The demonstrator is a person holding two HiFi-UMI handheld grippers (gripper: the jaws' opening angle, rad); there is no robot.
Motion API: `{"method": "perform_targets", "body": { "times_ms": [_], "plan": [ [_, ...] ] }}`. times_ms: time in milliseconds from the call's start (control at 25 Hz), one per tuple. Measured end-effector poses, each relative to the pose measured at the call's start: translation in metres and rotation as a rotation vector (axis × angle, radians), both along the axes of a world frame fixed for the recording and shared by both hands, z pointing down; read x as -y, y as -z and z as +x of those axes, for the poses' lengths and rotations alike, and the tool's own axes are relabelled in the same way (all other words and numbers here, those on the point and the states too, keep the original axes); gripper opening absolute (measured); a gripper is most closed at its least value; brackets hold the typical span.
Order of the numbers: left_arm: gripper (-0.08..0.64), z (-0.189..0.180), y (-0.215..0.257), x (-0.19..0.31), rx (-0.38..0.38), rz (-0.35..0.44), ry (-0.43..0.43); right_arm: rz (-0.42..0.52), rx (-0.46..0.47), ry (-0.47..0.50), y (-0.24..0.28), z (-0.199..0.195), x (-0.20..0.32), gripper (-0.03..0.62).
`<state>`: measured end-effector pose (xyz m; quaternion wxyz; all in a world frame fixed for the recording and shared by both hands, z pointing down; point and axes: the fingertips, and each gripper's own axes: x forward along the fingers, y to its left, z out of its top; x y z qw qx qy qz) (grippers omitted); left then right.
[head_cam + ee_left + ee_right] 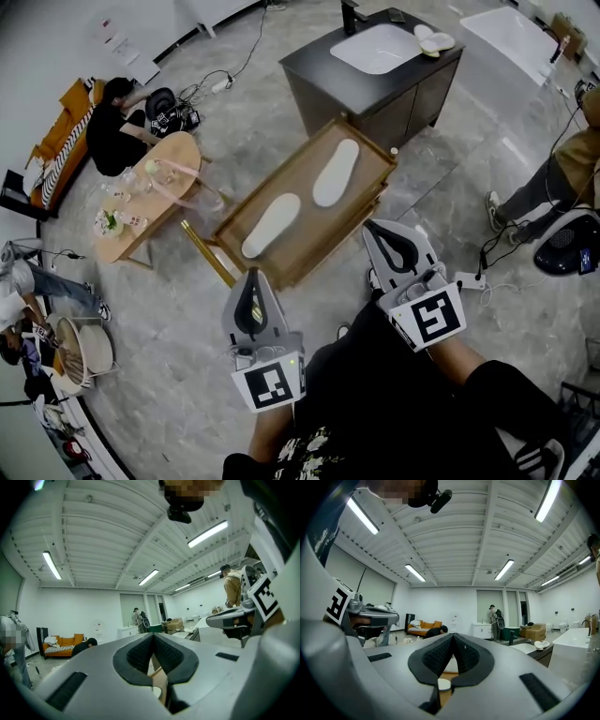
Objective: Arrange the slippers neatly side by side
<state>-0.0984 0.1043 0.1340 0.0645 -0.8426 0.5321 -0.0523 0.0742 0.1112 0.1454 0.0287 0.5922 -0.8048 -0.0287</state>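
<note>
A low rectangular wooden table (319, 234) with a raised rim is seen on the grey marbled floor (187, 309). Near its close edge the left gripper (252, 281) and right gripper (375, 230) are held level, each with jaws pressed together on nothing. On the table a flat white slipper (272, 225) and a second white slipper (336, 172) are laid apart, staggered end to end.

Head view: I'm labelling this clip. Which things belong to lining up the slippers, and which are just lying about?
Job: near slipper, far slipper, wooden table beneath, left gripper, right gripper (both shut, empty).
Lying about: sink cabinet, oval side table, bathtub, power strip.
</note>
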Motion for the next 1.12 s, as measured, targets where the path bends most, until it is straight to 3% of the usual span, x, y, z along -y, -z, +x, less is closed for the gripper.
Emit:
{"method": "perform_targets", "body": {
  "times_ms": [840, 1120],
  "plan": [
    [0.0, 0.065, 0.009, 0.067, -0.001, -0.013, 0.164, -0.019, -0.004, 0.195, 0.006, 0.055, 0.1, -0.006],
    [0.0, 0.068, -0.009, 0.069, -0.023, -0.038, 0.292, -0.062, -0.004, 0.309, -0.013, 0.055, 0.116, -0.006]
  ]
}}
